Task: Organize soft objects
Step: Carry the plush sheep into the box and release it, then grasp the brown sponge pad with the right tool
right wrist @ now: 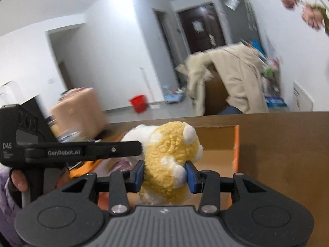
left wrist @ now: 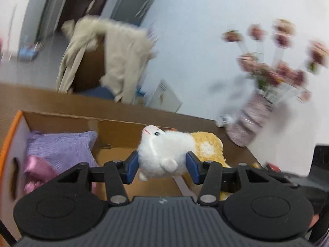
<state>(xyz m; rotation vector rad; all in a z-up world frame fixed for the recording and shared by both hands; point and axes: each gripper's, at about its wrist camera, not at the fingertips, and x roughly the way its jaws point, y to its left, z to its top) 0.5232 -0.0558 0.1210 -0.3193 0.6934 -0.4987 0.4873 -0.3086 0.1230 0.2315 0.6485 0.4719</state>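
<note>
White walls, a dark door and a chair draped with a beige coat (left wrist: pixel 115 61) blur behind a brown table (right wrist: pixel 283 144). We hold 2 plush toys. Our left gripper (left wrist: pixel 162 162) clamps a white plush animal (left wrist: pixel 164 152) between its blue pads, face up past the fingertips. Our right gripper (right wrist: pixel 164 170) pinches a yellow-and-white plush (right wrist: pixel 166 158) the same way. Both toys hang together over an open cardboard box (left wrist: pixel 115 127) with an orange edge. Inside it, left of the left fingers, lie a purple cushion (left wrist: pixel 61 146) and a pink satin piece (left wrist: pixel 39 168). A vase of pink flowers (left wrist: pixel 253 115) stands right of the fingers. We judge that the soft fur could slip from the pads, a release too soon could drop a toy outside the box, and a wide swing might knock the vase.
</note>
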